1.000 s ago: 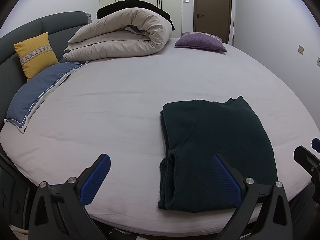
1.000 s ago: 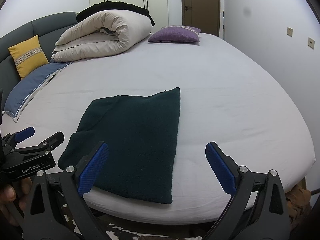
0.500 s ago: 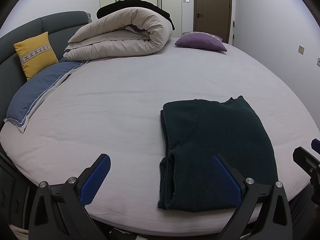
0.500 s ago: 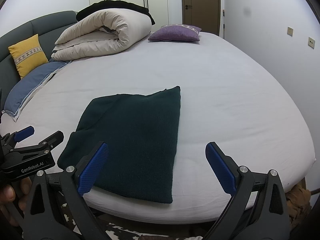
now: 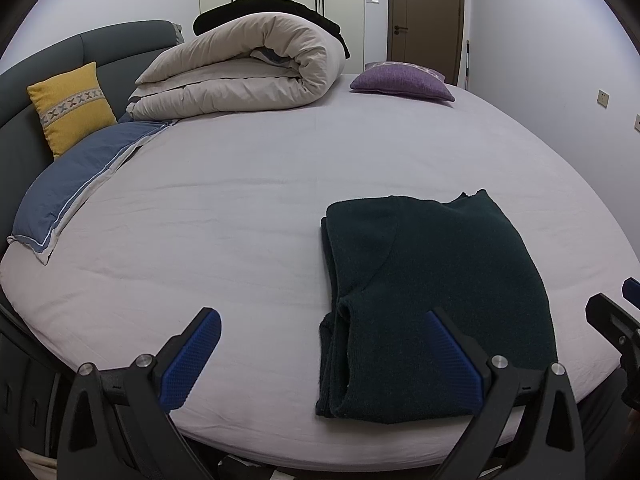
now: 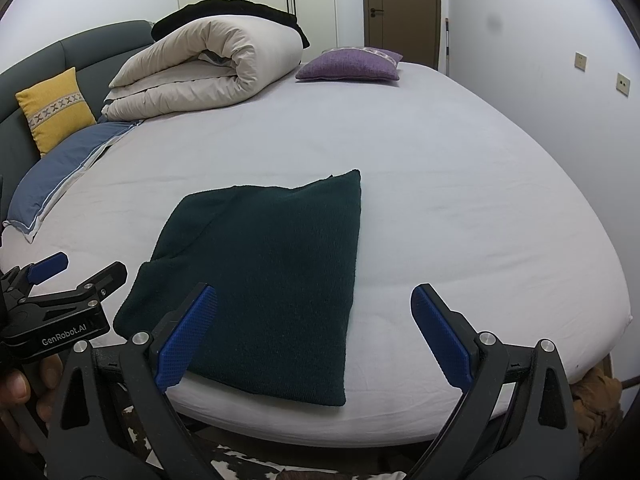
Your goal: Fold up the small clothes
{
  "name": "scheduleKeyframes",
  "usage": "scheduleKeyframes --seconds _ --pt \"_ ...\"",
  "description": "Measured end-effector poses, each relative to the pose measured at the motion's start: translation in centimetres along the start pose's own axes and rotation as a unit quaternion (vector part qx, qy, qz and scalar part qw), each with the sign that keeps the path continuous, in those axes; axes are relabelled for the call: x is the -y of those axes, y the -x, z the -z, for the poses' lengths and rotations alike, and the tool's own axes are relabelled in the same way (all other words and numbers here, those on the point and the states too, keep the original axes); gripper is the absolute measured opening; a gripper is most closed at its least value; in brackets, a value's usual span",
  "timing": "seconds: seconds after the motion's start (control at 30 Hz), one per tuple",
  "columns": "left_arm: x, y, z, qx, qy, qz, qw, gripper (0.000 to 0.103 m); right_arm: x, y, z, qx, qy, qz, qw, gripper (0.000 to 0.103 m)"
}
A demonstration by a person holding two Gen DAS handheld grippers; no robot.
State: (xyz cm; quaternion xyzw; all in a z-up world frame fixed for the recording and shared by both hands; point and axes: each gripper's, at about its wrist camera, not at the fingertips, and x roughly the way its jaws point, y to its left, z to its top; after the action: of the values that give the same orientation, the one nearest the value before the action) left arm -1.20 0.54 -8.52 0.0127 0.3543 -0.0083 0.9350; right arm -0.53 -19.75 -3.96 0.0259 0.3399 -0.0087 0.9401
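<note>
A dark green knitted garment (image 5: 432,296) lies folded into a flat rectangle near the front edge of the bed; it also shows in the right wrist view (image 6: 272,276). My left gripper (image 5: 320,344) is open and empty, held just off the bed's front edge, its right pad in front of the garment's near left corner. My right gripper (image 6: 316,332) is open and empty, held off the front edge at the garment's near right side. The left gripper's body also shows in the right wrist view (image 6: 60,304).
The bed (image 5: 248,208) has a pale sheet. A rolled beige duvet (image 5: 248,72), a purple cushion (image 5: 402,82), a yellow cushion (image 5: 72,106) and a blue pillow (image 5: 76,184) lie at the back and left. A wall stands to the right.
</note>
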Motion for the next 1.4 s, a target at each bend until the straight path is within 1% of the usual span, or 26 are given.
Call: scheduleKeyframes --seconds 0.97,1.4 --pt "-0.01 -0.10 0.11 -0.001 0.000 0.000 1.0000 0.103 -0.04 -0.44 0.38 -0.004 -0.001 -0.001 1.000 0.099" --pt "-0.06 -0.18 0.69 -0.002 0.000 0.000 1.0000 0.103 -0.21 -0.44 0.53 -0.005 -0.002 -0.001 1.000 0.099"
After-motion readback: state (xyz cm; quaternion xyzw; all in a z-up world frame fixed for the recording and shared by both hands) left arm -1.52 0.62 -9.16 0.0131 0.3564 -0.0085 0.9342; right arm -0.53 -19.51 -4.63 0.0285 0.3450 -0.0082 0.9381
